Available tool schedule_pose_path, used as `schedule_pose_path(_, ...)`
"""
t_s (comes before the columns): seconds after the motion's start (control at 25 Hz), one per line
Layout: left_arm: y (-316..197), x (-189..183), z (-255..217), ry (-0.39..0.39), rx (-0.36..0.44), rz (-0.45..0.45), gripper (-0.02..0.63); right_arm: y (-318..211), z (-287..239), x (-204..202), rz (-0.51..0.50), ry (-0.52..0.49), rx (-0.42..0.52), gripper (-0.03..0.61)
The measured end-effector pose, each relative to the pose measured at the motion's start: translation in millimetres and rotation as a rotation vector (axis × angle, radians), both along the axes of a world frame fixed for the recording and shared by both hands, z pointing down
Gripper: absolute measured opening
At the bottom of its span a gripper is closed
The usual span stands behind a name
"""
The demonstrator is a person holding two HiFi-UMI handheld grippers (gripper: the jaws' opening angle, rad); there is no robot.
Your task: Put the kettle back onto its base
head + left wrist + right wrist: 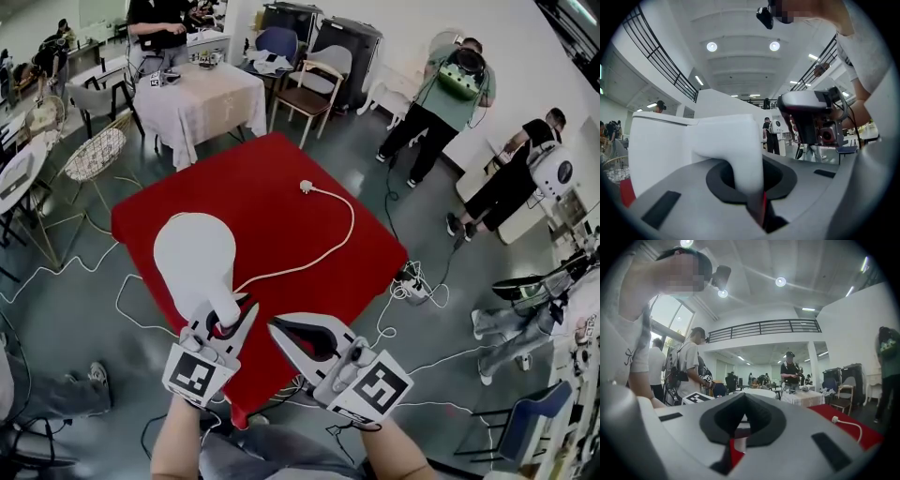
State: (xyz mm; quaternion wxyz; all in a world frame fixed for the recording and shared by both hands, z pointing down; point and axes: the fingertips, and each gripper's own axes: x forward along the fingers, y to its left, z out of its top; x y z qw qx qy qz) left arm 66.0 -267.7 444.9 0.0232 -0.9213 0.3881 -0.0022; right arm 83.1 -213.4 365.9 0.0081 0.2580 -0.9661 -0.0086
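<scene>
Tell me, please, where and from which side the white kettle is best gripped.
Grip the handle, coming in level from the person's near side. It is the only narrow part of the kettle and juts out toward the person, while the round body looks too wide for the jaws. The left gripper is shut on the handle this way, one jaw on each side.

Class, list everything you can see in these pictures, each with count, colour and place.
table: one, red, centre
kettle: one, white, near-left of the table, gripped by its handle
cord with plug: one, white, curving across the table
cloth-covered table: one, white, behind
people: several, standing around the room
left gripper: one, grey-white, shut on the kettle's handle
right gripper: one, grey-white, empty, jaws together, beside the left
</scene>
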Motion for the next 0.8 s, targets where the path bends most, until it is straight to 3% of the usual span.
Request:
schedule_pose_path(0.44, 5, 1, 4, -0.019, -0.011, -0.003, 0.044, -1, -4, 1, -0.003, -0.013, -0.003, 0.007)
schedule_pose_path(0.6, 0, -13, 10, 0.030, -0.017, -0.002, 0.044, 0, -1, -8, -0.012, -0.011, -0.004, 0.006)
schedule_pose_path(0.8, 5, -11, 11, 0.031, -0.017, 0.023, 0.046, 3, -3, -14, -0.017, -0.015, -0.010, 0.008)
